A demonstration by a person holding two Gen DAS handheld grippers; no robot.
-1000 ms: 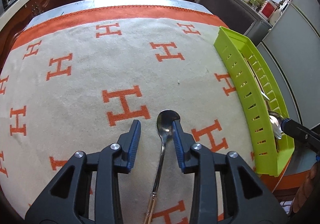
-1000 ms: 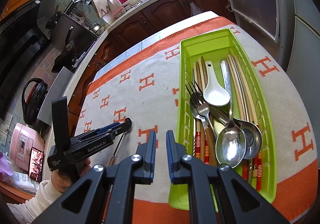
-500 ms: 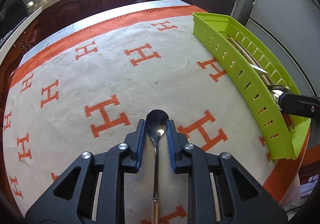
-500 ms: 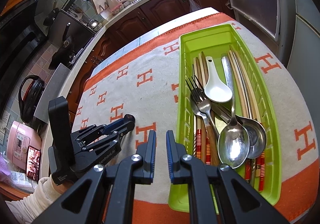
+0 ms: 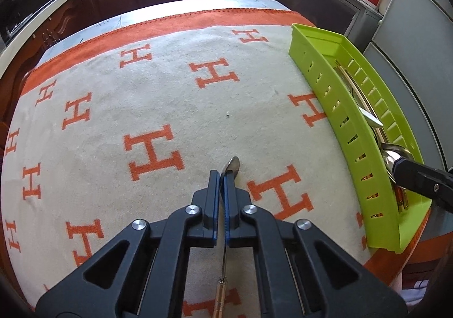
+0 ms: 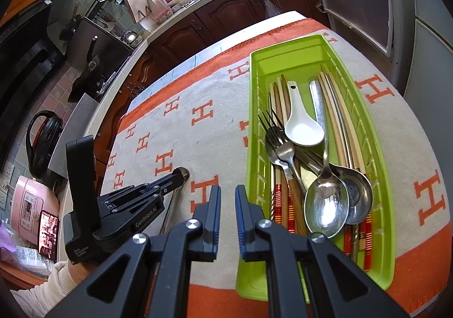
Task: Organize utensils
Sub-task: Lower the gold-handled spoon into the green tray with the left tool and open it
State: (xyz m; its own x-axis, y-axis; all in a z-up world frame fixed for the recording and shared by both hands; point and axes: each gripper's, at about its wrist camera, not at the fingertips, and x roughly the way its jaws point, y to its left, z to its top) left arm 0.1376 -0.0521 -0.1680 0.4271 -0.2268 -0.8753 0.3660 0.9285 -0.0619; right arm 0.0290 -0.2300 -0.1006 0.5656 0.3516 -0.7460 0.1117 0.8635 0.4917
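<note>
The left tool (image 5: pixel 221 176) is clamping the slim steel spoon (image 5: pixel 232 166) by its thin neck, risking it pivoting or slipping before reaching the lime-green plastic tray (image 5: pixel 348 131); the right tool (image 6: pixel 228 193) is hanging slightly open, empty

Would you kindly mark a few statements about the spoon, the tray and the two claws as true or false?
1. The left claw is shut on the spoon. True.
2. The spoon's bowl points back toward the wrist. False: it sticks out past the fingertips.
3. The green tray holds a white ceramic spoon. True.
4. The right claw grips a fork. False: it holds nothing, its jaws slightly apart.
5. The tray is empty. False: it contains forks, spoons and chopsticks.
</note>
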